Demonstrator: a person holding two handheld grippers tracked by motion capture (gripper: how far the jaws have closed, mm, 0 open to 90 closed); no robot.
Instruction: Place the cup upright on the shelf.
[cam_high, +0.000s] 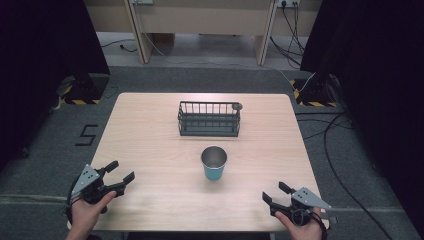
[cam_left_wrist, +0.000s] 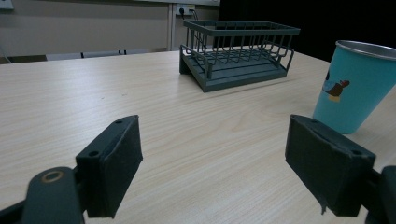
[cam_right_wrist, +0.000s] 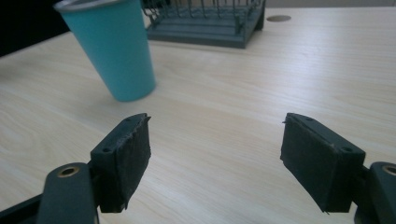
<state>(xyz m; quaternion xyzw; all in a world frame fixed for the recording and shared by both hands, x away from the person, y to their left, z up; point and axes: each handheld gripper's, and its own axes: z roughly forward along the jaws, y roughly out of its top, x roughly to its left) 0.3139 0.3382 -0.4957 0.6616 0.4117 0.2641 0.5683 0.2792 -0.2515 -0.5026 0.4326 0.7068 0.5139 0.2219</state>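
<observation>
Two claws rest low at the near corners of the tabletop, one in each of the person's hands, and both point inward toward a teal cup that stands upright, mouth up, near the middle. That cup, with its metal rim and a small printed figure on its side, sits alone on bare wood, well clear of either claw, which leaves room to come at it from either side. Just beyond it, toward the far edge, stands a dark wire rack, empty as far as the high view shows. Cup and rack are near each other but apart, so the likely job is to lift the cup and set it in the rack.

The left claw has its jaws spread wide and holds nothing; in the left gripper view the cup shows off to one side beyond one pad, with the rack farther back. The right claw is likewise wide apart and empty, touching nothing; in the right gripper view the cup stands ahead and to the side, in front of the rack. Neither claw is lined up on the cup yet.
</observation>
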